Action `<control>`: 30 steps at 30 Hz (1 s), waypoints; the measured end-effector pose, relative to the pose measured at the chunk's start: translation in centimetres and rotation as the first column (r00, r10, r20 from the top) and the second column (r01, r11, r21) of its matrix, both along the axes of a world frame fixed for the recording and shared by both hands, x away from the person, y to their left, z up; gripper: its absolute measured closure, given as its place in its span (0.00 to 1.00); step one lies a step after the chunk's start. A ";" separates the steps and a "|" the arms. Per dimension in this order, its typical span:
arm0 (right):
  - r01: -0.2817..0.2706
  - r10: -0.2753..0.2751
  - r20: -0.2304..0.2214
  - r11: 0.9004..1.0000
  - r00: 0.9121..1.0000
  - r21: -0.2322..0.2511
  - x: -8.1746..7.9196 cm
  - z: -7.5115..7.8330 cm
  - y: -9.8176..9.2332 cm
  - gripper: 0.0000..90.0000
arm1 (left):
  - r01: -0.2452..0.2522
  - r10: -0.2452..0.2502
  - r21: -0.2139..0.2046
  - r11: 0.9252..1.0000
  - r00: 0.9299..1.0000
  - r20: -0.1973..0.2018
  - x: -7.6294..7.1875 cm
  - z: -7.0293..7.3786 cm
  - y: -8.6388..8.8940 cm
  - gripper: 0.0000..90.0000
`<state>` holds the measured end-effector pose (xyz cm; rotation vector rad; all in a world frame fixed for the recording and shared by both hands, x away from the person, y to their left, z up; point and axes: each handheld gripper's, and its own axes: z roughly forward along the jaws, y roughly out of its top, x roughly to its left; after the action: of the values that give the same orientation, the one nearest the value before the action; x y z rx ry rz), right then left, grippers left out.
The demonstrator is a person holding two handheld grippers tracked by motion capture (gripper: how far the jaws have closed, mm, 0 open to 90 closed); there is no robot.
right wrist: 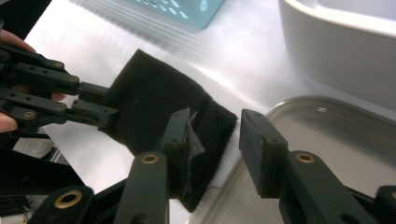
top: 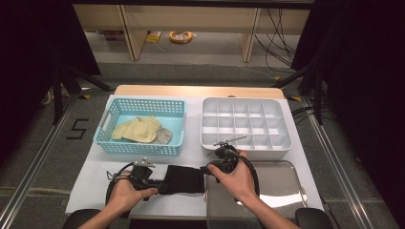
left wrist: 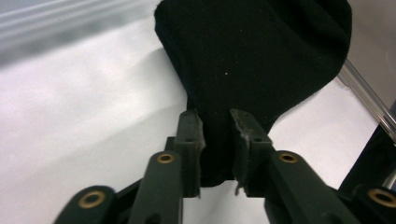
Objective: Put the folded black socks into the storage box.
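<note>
Left gripper (left wrist: 215, 122) pinches the narrow end of a black cloth (left wrist: 254, 51), matte, soft and flat. Right gripper (right wrist: 212, 128) stands wide, its jaws straddling the cloth's other end, which lies at the steel tray's (right wrist: 336, 126) rim.

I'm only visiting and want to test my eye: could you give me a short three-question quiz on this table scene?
1. True or false: the black cloth lies inside the turquoise basket.
2. Which sits at the table's far right?
A. the white divided tray
B. the turquoise basket
C. the steel tray
3. Which tongs have the cloth's narrow end between their pads: the left tongs or the right tongs?

Key:
1. False; it lies on the white table cover, its right end at the steel tray's rim.
2. A.
3. The left tongs; the right ones stand open at the cloth's other end.
</note>
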<state>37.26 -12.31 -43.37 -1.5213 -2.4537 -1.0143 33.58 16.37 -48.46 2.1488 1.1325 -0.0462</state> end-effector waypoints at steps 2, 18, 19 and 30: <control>-0.003 0.003 0.004 1.000 1.000 -0.003 -0.1 0.1 0.2 0.73 | -0.018 0.018 -0.032 0.999 1.000 -0.007 0.0 -0.1 -0.2 0.85; -0.148 0.146 -0.084 0.989 0.986 -0.021 0.2 -1.3 4.6 1.00 | 0.022 -0.025 -0.115 0.993 1.000 -0.018 0.9 2.1 0.7 0.88; -0.145 0.142 -0.097 0.989 0.985 -0.026 0.2 -1.5 4.8 1.00 | 0.034 -0.035 -0.118 0.992 0.999 -0.013 1.0 2.3 0.6 0.88; -0.170 0.166 -0.133 0.985 0.977 -0.019 0.7 -3.5 6.2 1.00 | 0.052 -0.056 -0.179 0.983 0.998 -0.015 1.4 3.6 0.2 0.88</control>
<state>37.98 -6.08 -46.88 -1.3158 -2.4659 -0.8251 34.95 16.55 -44.84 2.0232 1.0406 -0.1873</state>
